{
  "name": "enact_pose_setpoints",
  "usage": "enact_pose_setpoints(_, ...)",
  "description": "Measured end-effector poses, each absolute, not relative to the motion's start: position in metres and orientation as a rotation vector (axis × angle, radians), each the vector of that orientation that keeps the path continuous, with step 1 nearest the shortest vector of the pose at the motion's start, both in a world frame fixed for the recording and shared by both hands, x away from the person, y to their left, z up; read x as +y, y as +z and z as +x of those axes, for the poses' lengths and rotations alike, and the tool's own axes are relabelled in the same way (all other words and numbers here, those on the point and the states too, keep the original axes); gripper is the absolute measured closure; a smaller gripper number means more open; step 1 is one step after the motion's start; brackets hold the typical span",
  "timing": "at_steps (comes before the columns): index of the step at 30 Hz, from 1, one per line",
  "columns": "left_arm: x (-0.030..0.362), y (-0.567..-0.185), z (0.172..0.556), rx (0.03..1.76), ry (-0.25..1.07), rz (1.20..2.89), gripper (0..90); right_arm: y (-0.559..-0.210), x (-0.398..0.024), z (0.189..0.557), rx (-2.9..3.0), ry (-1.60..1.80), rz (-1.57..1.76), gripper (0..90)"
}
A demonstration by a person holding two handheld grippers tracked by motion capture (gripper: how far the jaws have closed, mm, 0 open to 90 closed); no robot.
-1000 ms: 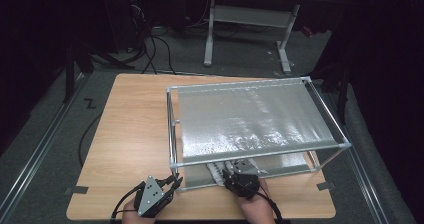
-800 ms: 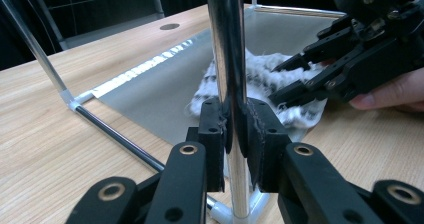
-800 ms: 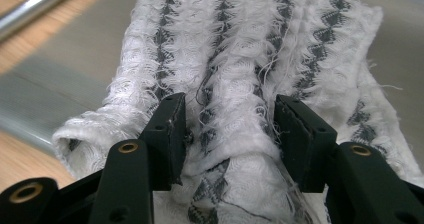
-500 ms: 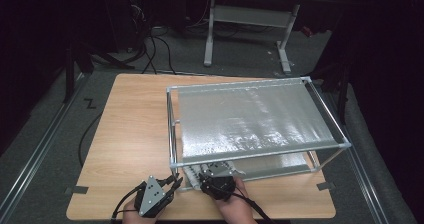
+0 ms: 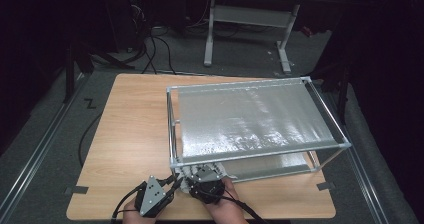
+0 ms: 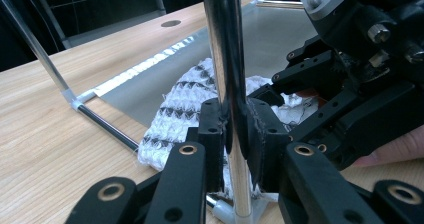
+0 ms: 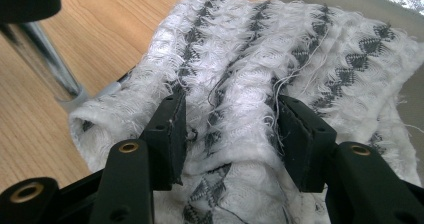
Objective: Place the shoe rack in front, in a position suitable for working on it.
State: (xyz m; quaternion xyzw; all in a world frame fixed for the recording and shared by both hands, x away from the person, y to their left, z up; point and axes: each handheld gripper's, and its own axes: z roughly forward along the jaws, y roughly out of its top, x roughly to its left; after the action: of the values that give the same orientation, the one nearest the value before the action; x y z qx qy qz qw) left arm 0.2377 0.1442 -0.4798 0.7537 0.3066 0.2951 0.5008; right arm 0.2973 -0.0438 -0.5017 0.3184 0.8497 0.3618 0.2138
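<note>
Cloth — soft, light, loosely woven, snag-prone — lies bunched at the rack's near corner post. Your left claw clamps that post; right claw half-open astride a fold — pinch there.

Both grippers are matte black. The left gripper, just beside the rack's near-left steel post, carries a grey three-cornered plate with small holes on top and trails a black cable. Its jaws are blocky links pinned with brass-ringed rivets and black screws. The right gripper, near that post, has ribbed flat pads and the same brass eyelets.
</note>
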Motion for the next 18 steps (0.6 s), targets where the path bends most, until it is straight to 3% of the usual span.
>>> enact_pose_setpoints(18,0.145,-0.481,0.238,0.744,0.698,1.825,78.2,-0.502,-0.062,0.305,2.349,0.985,0.879,47.2)
